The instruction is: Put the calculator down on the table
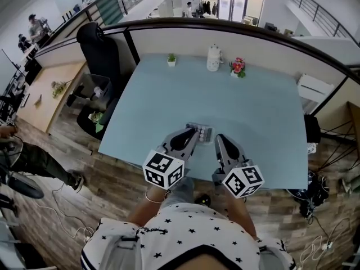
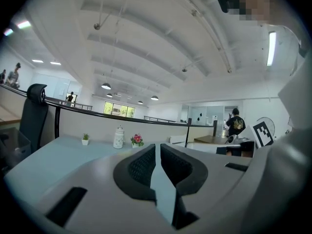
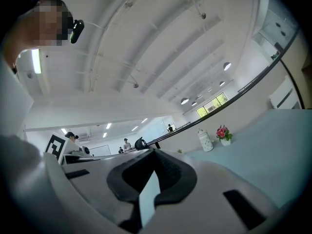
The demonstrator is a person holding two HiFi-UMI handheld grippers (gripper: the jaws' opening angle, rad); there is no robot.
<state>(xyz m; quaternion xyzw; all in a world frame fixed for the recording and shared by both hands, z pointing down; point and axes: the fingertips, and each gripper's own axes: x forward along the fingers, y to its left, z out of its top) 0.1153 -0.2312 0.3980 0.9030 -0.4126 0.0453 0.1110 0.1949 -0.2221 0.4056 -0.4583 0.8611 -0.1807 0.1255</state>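
Observation:
The calculator (image 1: 202,131), small and grey with rows of keys, lies flat on the pale blue table (image 1: 264,122) near its front edge. The tip of my left gripper (image 1: 193,134) overlaps the calculator's left end in the head view, held above the table; its jaws are shut with nothing between them (image 2: 157,150). My right gripper (image 1: 219,139) hangs just right of the calculator and is also shut and empty (image 3: 153,154). Both gripper views look level across the table toward the far partition, and the calculator is in neither.
Along the table's far edge stand a small potted plant (image 1: 171,59), a white jar (image 1: 213,58) and pink flowers (image 1: 238,66). A black office chair (image 1: 101,52) stands left of the table. A curved partition runs behind the table. The front edge lies just under my grippers.

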